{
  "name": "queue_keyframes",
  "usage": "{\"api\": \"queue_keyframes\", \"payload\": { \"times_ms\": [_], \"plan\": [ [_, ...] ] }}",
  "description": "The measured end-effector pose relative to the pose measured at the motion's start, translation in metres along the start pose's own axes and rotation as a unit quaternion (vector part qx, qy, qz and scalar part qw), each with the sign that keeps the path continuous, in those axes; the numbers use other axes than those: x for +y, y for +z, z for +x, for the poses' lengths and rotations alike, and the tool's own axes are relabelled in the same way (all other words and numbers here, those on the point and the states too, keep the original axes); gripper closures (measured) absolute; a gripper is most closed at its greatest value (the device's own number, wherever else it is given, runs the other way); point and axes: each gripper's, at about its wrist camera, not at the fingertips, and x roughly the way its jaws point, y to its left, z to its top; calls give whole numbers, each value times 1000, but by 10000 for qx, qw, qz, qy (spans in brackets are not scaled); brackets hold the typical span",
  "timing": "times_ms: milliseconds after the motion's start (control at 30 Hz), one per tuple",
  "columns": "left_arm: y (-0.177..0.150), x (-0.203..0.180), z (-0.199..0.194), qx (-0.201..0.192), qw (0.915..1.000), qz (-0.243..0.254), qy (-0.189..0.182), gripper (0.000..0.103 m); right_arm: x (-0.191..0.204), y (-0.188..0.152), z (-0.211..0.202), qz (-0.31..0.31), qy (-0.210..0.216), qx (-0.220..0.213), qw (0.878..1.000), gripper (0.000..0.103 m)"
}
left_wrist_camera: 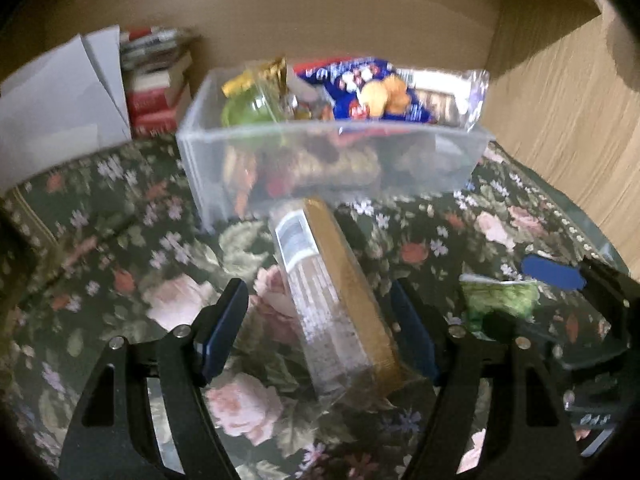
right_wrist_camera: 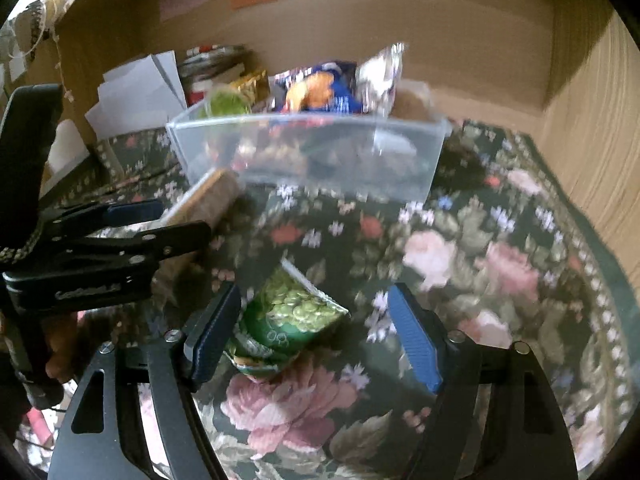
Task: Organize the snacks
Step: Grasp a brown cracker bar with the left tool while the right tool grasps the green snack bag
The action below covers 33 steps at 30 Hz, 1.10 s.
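A clear plastic bin [left_wrist_camera: 320, 148] [right_wrist_camera: 340, 160] stands at the back, holding several snack packs, among them a blue biscuit bag [left_wrist_camera: 380, 92]. A long gold-edged clear pack [left_wrist_camera: 336, 300] lies on the floral cloth between the fingers of my open left gripper [left_wrist_camera: 320, 332]; its right edge lies close to the right finger. A small green snack packet [right_wrist_camera: 288, 320] lies between the fingers of my open right gripper [right_wrist_camera: 316, 336], against the left finger. It also shows in the left wrist view [left_wrist_camera: 500, 300]. The left gripper shows in the right wrist view [right_wrist_camera: 160, 220].
Floral tablecloth [right_wrist_camera: 460, 260] covers the table. White folded paper [left_wrist_camera: 60, 100] and stacked red-and-white boxes [left_wrist_camera: 156, 96] sit at the back left. Cardboard wall [left_wrist_camera: 340, 20] stands behind the bin, a wood panel [left_wrist_camera: 560, 140] at the right.
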Motion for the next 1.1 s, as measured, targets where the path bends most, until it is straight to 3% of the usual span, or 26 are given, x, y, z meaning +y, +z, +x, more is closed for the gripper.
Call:
{"api": "queue_keyframes", "payload": {
  "times_ms": [133,333,400,467,767,867,1067,1100],
  "plan": [
    [-3,-1,11,50,10000,47,27,38,-4,-4,-2,119,84,-51,9999,33],
    [-5,-12,15,-15,9993,350,130,57,-6,-5,1,193,537,67,9983,69],
    [-5,-11,13,-26,9992,369,118,65,-1,-6,-1,103,504,50,9987,71],
    [-6,-11,11,-10,9993,357,60,65,2,-6,-2,16,468,17,9989,76],
    [-2,-15,-26,-389,9984,393,-67,67,-5,4,-13,-54,204,-261,9994,82],
    [7,-16,-42,-563,9975,417,-133,103,-10,11,-17,-17,169,-356,9992,82],
    [20,-17,-52,-762,9961,446,-66,103,-16,21,-24,6,90,-556,9984,82],
    [20,-15,-51,-731,9965,411,-66,99,-18,23,-25,27,96,-573,9983,82]
  ]
}}
